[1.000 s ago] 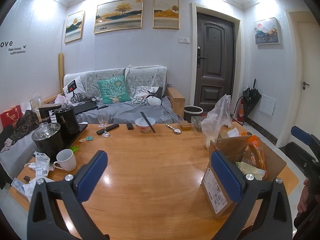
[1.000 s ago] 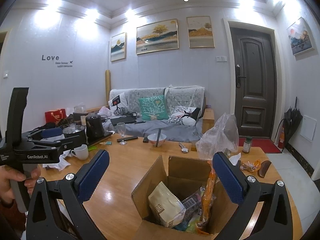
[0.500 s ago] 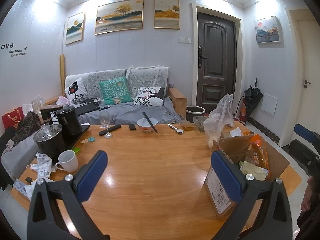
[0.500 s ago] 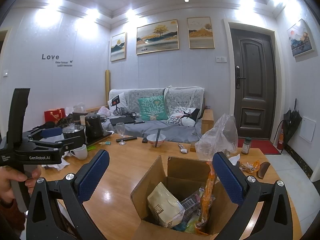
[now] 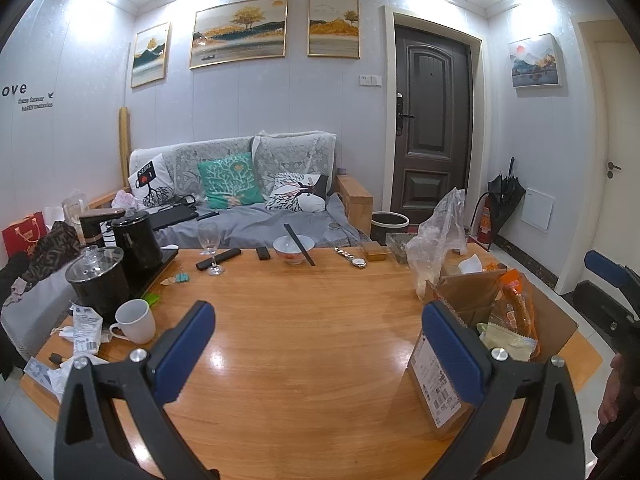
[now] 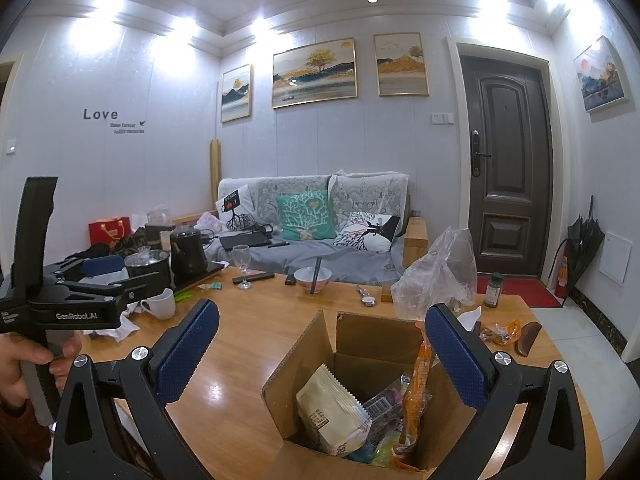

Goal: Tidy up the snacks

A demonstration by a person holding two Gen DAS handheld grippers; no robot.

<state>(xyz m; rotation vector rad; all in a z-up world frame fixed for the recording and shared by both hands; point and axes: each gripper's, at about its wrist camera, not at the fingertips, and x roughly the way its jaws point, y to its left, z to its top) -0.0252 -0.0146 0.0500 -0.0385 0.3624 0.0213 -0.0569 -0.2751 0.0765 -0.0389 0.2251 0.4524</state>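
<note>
An open cardboard box (image 6: 316, 352) stands on the wooden table (image 6: 240, 360), holding a beige snack packet (image 6: 332, 412), an orange bag (image 6: 418, 392) and other wrappers. In the left wrist view the same box (image 5: 440, 376) sits at the right with the orange bag (image 5: 518, 308) sticking up. My right gripper (image 6: 322, 352) hangs open just above the box's mouth, empty. My left gripper (image 5: 318, 350) is open over bare table left of the box, and appears from the side (image 6: 104, 276) in the right wrist view, held by a hand (image 6: 24, 364).
A clear plastic bag (image 6: 436, 276) and a loose orange wrapper (image 6: 500, 330) lie behind the box. A bowl with chopsticks (image 5: 294, 248), wine glass (image 5: 210, 244), white mug (image 5: 134, 320), kettles (image 5: 134, 240) and remotes crowd the table's far and left parts. A sofa stands beyond.
Both grippers have drawn back and risen slightly, so the box sits a little lower in each view. Both stay open and empty.
</note>
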